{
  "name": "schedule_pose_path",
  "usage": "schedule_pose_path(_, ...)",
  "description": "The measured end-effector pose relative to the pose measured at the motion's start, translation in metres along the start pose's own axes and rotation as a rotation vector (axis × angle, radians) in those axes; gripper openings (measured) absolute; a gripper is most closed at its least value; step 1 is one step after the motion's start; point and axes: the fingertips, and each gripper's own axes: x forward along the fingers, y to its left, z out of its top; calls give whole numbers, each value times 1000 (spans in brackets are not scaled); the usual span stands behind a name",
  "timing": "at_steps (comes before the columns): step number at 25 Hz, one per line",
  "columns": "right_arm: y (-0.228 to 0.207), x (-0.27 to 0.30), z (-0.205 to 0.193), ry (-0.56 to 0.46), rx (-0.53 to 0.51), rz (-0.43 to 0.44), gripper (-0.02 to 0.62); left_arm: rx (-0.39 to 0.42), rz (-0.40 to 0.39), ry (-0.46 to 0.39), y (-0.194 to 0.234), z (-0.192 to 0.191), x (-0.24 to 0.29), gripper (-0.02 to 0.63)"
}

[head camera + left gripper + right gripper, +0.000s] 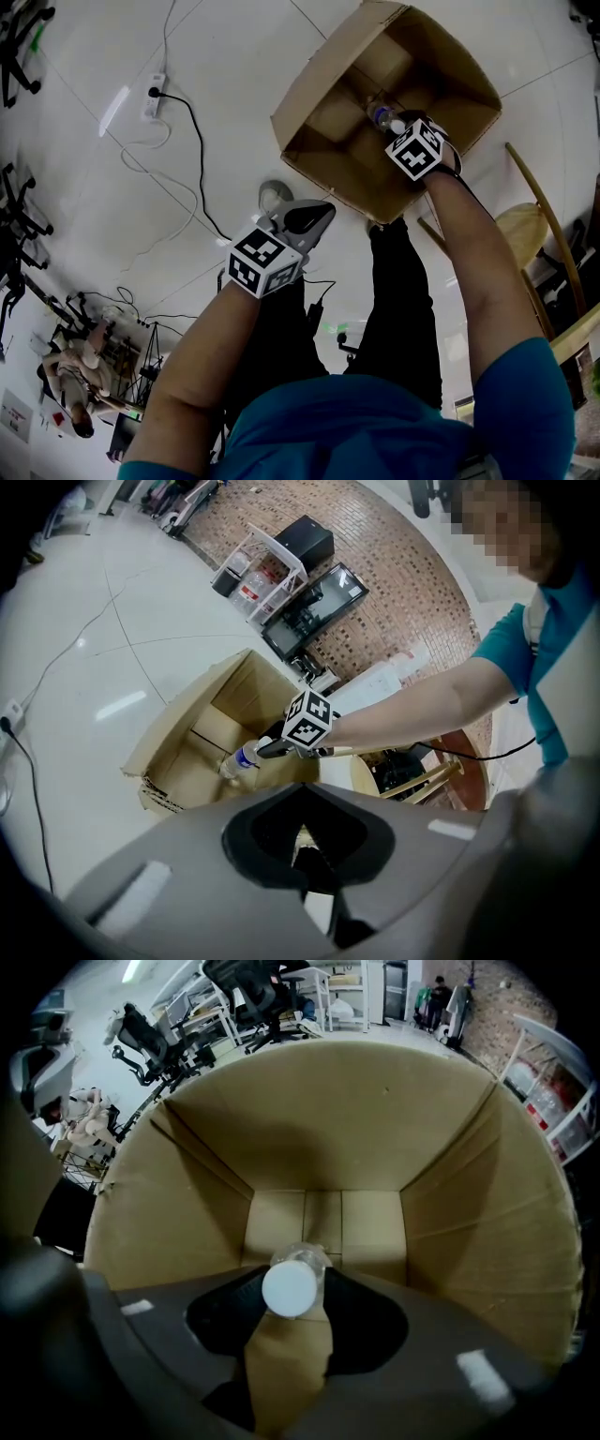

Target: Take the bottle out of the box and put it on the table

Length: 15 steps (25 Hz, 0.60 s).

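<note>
Item: bottle, small, clear plastic, white cap. It stands upright on the bottom of an open cardboard box, at lower centre of the right gripper view and in the upper right of the head view. Handling, as judged: light, though how much liquid it holds cannot be told. The walls are smooth and thin and likely to give under a hard squeeze. The neck just under the cap is the stiffest part and the best place to hold for a straight lift clear of the box walls. Markings: a blue label band round the upper body, its print too small to read. No writing shows on the box. Right gripper: points down into the box with its jaws parted either side of the neck and close beside it. No firm clamp is evident. Left gripper: outside the box at centre left of the head view, jaws drawn together, nothing between them. Surroundings: pale floor; white power strip with black cable at upper left; wooden stool at right edge.
</note>
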Motion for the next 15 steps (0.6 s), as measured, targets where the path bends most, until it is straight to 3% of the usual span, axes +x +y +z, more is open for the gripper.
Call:
schedule_pose_path(10, 49, -92, 24, -42, -90, 24, 178, 48, -2, -69, -62, 32, -38, 0)
schedule_pose_path(15, 80, -209, 43, -57, -139, 11, 178, 86, 9, -137, -133, 83, -96, 0)
